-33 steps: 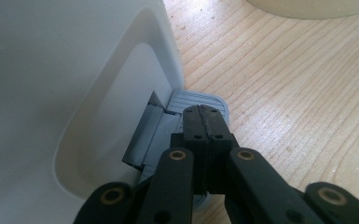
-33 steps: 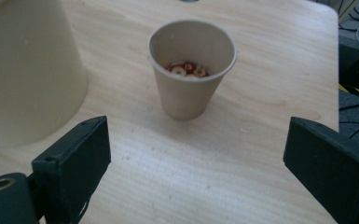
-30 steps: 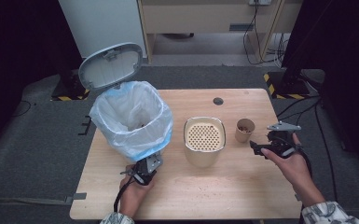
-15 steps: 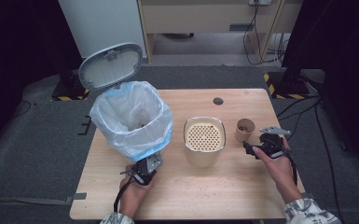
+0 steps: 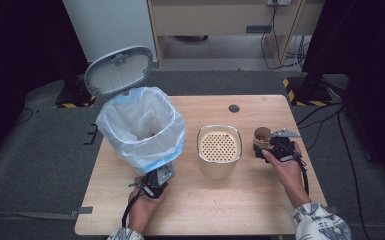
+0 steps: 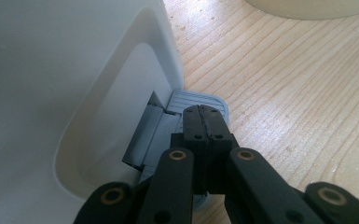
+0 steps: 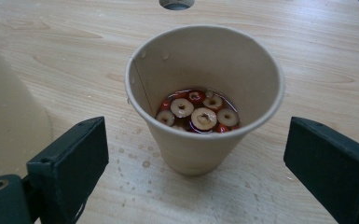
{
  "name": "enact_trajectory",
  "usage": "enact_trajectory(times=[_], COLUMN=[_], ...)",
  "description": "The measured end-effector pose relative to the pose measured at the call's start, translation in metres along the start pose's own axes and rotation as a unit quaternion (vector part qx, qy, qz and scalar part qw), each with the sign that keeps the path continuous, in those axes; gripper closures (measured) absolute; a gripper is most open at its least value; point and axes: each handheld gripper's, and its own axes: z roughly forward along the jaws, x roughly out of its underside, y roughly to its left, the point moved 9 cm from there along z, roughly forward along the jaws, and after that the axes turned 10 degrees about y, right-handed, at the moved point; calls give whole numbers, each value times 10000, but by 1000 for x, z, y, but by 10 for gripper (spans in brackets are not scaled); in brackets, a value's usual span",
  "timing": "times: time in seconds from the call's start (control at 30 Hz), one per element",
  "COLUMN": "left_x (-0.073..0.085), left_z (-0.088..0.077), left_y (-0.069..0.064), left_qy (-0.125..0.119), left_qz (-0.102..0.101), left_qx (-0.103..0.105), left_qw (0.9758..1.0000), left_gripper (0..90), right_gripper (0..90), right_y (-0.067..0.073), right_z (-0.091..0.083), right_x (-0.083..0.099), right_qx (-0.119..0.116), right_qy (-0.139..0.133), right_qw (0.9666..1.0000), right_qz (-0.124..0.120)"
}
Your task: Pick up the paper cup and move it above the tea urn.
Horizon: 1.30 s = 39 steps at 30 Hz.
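A white pedal bin [image 5: 140, 125] lined with a pale blue bag stands at the table's left, its lid [image 5: 119, 70] raised. My left gripper [image 5: 164, 173] is shut, and its closed tips [image 6: 204, 112] rest on the bin's grey pedal [image 6: 179, 99]. At the right stands a brown paper cup [image 5: 261, 136] holding red fruit slices in liquid [image 7: 196, 111]. My right gripper [image 5: 274, 145] is low behind the cup [image 7: 205, 140] and open. Its jaws have just been closing a little, one on each side of the cup and clear of its wall.
A cream pot with a perforated insert [image 5: 219, 150] stands mid-table between bin and cup. The wooden table [image 5: 260, 210] has a round cable hole [image 5: 234, 108] at the back and water drops around the cup. Dark floor and black stands surround the table.
My right gripper has come down and to the left, from beside the cup to straddling it. The left gripper has stayed on the pedal with the lid up.
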Motion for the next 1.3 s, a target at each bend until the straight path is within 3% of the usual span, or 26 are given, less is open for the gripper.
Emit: enact_trajectory(times=[0.3, 0.5, 0.6, 0.73, 1.0, 1.3], left_x=[0, 0, 0, 0, 0, 0], left_z=[0, 0, 0, 0, 0, 0], left_y=[0, 0, 0, 0, 0, 0], left_qy=[-2, -5, 4, 9, -5, -5], left_qz=[5, -4, 15, 20, 10, -18], left_qx=[-2, 10, -7, -12, -3, 13], left_qw=[10000, 10000, 10000, 10000, 10000, 10000], left_gripper=[891, 891, 891, 891, 891, 891], right_gripper=[104, 189, 222, 248, 303, 328], right_y=[3, -1, -2, -4, -4, -1], right_z=[18, 25, 29, 30, 22, -4], right_x=[-8, -13, -15, -16, -17, -33], right_qx=[-87, -51, -163, -140, -140, -155], right_qy=[-403, -695, -768, -854, -859, -979], right_qw=[9991, 9974, 9966, 9960, 9962, 9944], right_qz=[106, 185, 235, 223, 11, -355])
